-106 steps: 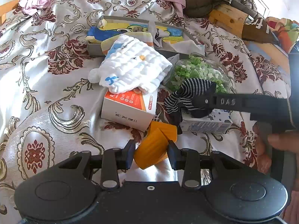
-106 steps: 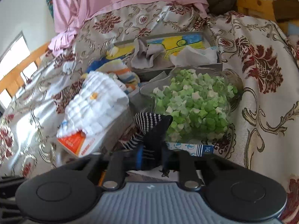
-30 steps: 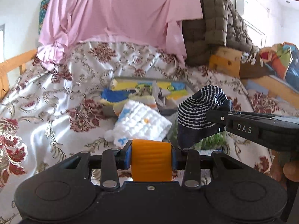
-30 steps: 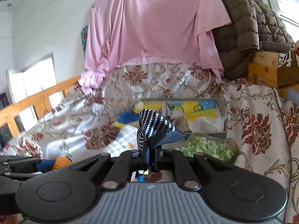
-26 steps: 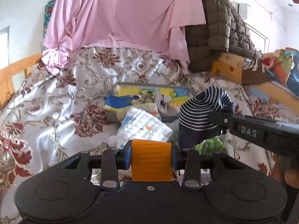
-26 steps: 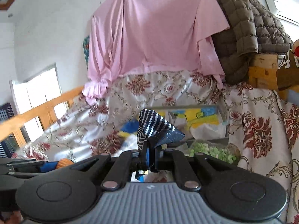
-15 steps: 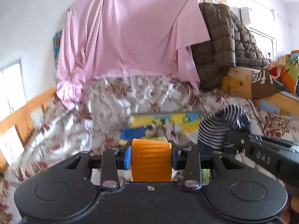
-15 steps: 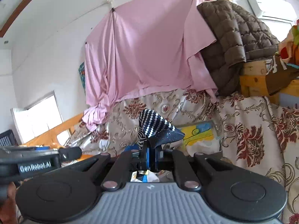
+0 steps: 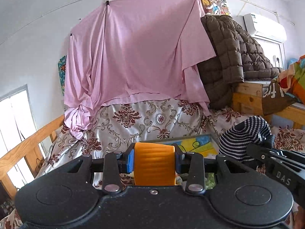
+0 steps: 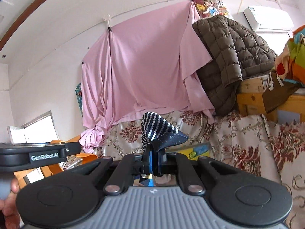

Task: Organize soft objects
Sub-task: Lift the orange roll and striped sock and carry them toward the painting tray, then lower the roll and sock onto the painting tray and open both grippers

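Observation:
My left gripper point(image 9: 154, 161) is shut on an orange ribbed soft piece point(image 9: 154, 165) that fills the gap between its blue pads. My right gripper point(image 10: 154, 161) is shut on a dark blue sock with white dotted stripes point(image 10: 157, 131), which stands up above the fingers. In the left wrist view that same sock point(image 9: 242, 138) hangs at the right, with the right gripper's black body point(image 9: 276, 164) below it. Seen from the right wrist, the left gripper's body point(image 10: 40, 155) crosses the left edge with a bit of orange behind it. Both grippers are raised above the bed and point about level.
A floral satin bedspread point(image 9: 144, 118) covers the bed. A grey box with colourful cloths point(image 9: 196, 145) lies low behind the grippers. A pink sheet point(image 9: 139, 57) hangs on the wall, a brown quilted jacket point(image 9: 234, 57) drapes over wooden furniture point(image 9: 247, 99). A wooden rail point(image 9: 24, 148) runs at left.
Both grippers have risen and tilted up, so the bed's clutter has dropped out of sight and the wall and pink sheet fill the views. Their grips are unchanged.

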Available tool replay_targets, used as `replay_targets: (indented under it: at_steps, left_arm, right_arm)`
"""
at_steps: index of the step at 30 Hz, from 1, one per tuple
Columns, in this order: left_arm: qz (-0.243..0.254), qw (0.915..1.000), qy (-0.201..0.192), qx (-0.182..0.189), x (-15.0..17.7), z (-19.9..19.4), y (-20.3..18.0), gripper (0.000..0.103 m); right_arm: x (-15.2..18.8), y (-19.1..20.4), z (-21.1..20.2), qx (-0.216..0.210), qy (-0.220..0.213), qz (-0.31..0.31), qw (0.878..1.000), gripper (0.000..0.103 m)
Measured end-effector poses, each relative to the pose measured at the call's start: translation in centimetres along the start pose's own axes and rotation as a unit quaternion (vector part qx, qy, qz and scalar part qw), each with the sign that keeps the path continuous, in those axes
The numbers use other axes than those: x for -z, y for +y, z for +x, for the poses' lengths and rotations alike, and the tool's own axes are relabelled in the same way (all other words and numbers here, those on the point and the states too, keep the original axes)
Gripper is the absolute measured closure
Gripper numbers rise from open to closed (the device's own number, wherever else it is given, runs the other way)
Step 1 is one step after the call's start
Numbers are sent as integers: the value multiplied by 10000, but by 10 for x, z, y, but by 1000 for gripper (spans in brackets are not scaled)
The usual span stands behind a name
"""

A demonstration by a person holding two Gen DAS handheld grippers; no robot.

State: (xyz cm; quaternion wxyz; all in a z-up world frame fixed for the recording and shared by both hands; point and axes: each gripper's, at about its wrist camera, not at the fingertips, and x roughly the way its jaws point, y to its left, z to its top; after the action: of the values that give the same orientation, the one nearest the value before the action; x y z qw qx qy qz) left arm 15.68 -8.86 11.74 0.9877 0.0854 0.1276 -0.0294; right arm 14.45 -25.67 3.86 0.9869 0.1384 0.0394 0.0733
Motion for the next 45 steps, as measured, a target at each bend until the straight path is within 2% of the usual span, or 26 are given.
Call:
replay_targets:
  at_steps: [8,14,22,26,35,39,45]
  left_arm:
    - [48,9999,-113,-56,-19,43,-2,62]
    - [187,9995,-250,-95,-32,93,-2,62]
    - [271,9995,-155,-37,-28,175,-2,62]
    - [294,9996,12,-24,-20,223,-6,62]
    - [102,9982,582,126,7,318,-16,62]
    - [-73,9944,952,455,18,344,-18,62]
    - [111,9927,1102,478,33,358,-31,62]
  right_arm:
    - [-26,-4,48,-17,-230,-97,9997,97]
    - [-40,-15,110,120,-283,-233,9993,97]
    - [-30,-38,193,255,-77,40,9996,97]
    - [-14,-53,224,316,120,287,9990,97]
    - [21,-83,275,593,892,658,9921,97]
    - [32,-95,289,747,1153,896,9865,97]
    - [38,-104,300,856,1413,1041,9807,97]
